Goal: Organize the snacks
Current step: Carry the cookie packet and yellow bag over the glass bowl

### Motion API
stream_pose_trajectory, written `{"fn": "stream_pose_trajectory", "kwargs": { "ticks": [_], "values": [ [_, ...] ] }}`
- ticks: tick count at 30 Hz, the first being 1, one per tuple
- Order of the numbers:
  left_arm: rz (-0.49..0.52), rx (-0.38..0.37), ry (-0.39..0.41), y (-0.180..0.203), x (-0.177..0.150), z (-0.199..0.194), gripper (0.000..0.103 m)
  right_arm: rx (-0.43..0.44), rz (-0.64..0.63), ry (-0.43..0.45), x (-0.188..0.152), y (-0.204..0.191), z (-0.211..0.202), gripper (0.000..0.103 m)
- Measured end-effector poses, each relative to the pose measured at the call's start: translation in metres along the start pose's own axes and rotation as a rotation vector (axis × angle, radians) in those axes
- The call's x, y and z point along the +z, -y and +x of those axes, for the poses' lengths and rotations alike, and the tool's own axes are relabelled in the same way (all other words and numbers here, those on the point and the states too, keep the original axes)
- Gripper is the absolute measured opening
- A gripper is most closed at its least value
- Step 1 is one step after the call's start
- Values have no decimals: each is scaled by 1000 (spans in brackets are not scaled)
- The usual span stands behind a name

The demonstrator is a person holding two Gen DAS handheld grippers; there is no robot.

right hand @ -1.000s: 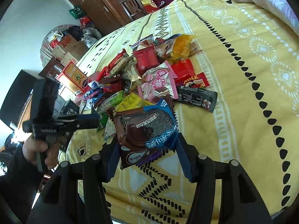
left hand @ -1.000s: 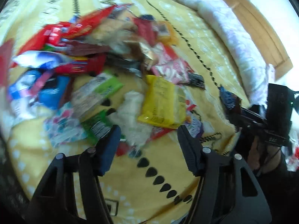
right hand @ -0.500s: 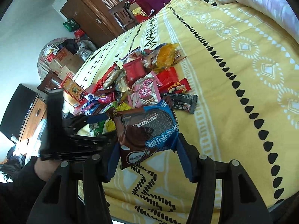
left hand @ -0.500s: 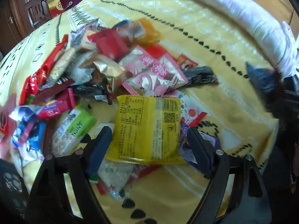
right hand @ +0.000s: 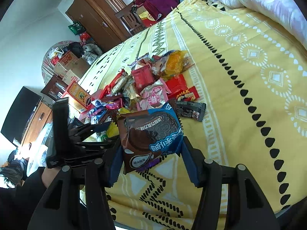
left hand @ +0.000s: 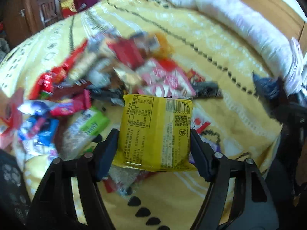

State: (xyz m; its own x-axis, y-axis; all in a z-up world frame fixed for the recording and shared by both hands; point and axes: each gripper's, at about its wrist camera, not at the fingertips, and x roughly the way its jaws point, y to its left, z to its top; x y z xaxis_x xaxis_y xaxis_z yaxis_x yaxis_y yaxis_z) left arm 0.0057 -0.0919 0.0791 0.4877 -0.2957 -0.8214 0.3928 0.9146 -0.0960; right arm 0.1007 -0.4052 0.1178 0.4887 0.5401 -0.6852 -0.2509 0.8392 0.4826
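A yellow snack packet [left hand: 155, 130], its printed back up, sits between the pads of my left gripper [left hand: 153, 140]. The jaws are closing and the pads press its two side edges; it stays sharp while the bed blurs. My right gripper [right hand: 151, 143] is shut on a brown and blue Oreo packet [right hand: 149, 130], held above the yellow bedspread [right hand: 239, 95]. A heap of mixed snack packets [right hand: 153, 82] lies on the bed beyond both. The left gripper [right hand: 90, 132] shows in the right wrist view, low at the heap's near-left side.
A white quilt [left hand: 239, 25] runs along the bed's far right side. A red box [right hand: 78, 95] lies at the heap's left edge. Off the bed stand a wooden wardrobe [right hand: 99, 13], a chair [right hand: 132, 21], cardboard boxes [right hand: 71, 63] and a dark screen [right hand: 21, 111].
My left gripper swung over the heap, spread around the yellow packet and closed onto it; the packet now moves with it. The right gripper kept its hold on the Oreo packet and rose slightly.
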Motion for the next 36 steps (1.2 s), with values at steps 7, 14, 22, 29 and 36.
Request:
{"fn": "stream_pose_trajectory", "kwargs": {
  "ticks": [7,14,22,29,36],
  "values": [
    [-44,131,171,-22,13,-84,73,7,-43,36,11,-22,-13,61],
    [-145,313,296,-78,8,-176,73,31,-164,87,39,-79,-26,61],
    [-302,547,390,-149,-29,-266,73,104,-366,146,86,-195,-25,61],
    [-390,689,454,-192,-62,-322,73,210,-527,159,100,-317,-11,61],
    [-492,780,469,-234,-97,-357,73,338,-667,100,86,-436,16,61]
  ]
}}
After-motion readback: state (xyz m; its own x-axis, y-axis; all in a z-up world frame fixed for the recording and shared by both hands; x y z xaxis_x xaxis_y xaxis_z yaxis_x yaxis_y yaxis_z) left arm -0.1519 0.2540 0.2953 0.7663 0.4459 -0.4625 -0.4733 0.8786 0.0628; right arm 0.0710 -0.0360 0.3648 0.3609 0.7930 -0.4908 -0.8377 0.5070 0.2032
